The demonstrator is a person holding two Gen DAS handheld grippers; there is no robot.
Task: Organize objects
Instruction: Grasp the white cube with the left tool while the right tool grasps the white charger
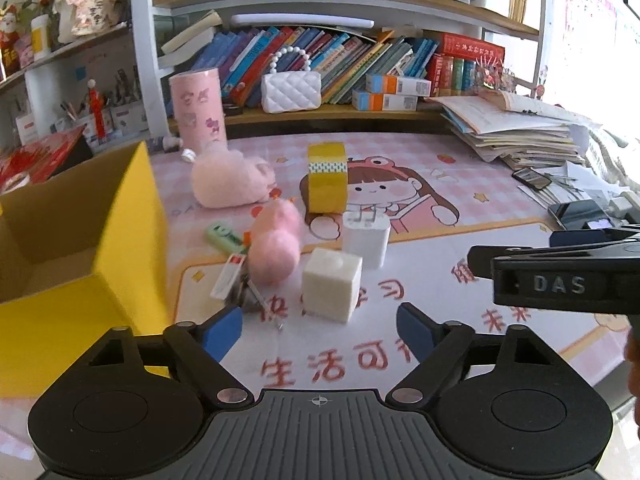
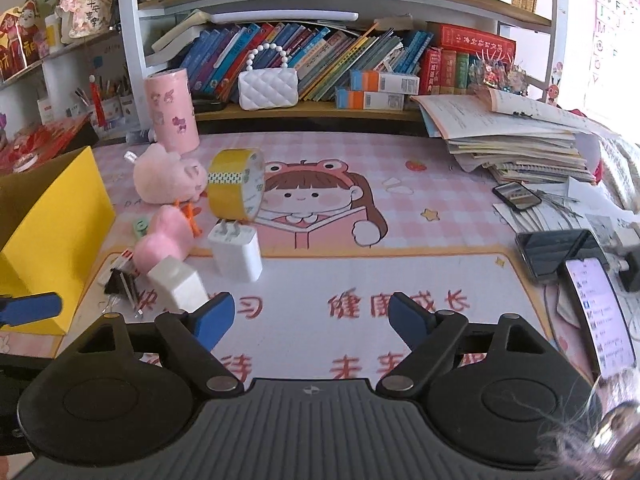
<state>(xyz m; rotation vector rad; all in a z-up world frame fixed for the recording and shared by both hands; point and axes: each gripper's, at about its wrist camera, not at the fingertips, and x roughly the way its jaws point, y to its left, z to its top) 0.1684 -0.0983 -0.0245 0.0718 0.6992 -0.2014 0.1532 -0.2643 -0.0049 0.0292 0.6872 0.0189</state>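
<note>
Yellow cardboard box (image 1: 72, 240) stands open at the left edge of the pink desk mat (image 1: 420, 280); judged to be the bin for the loose things

- Clutter sits in one cluster just right of the box: white cube (image 1: 331, 289), white plug charger (image 1: 366, 240), small pink plush (image 1: 276, 248), larger pink plush (image 1: 230, 180), yellow tape roll (image 1: 327, 178) on edge, green eraser-like piece (image 1: 225, 236), binder clip with a label (image 1: 240, 288)
- Left gripper (image 1: 320, 328): blue pads apart, nothing between them, hovering over the mat
- Right gripper (image 2: 310, 320): blue pads apart likewise, empty; only printed mat lies ahead of it
- Key relation: the white cube lies straight ahead of the left gripper, just beyond its tips and roughly centred on the gap. It is near square, so no long axis to favour; one flat face is turned toward the tongs
- From the right wrist view the same cube (image 2: 178, 284) sits off to the left, beside the left-hand pad rather than in the gap
- Judgement: left hand is the nearer and better lined up; box is also on its side
</note>
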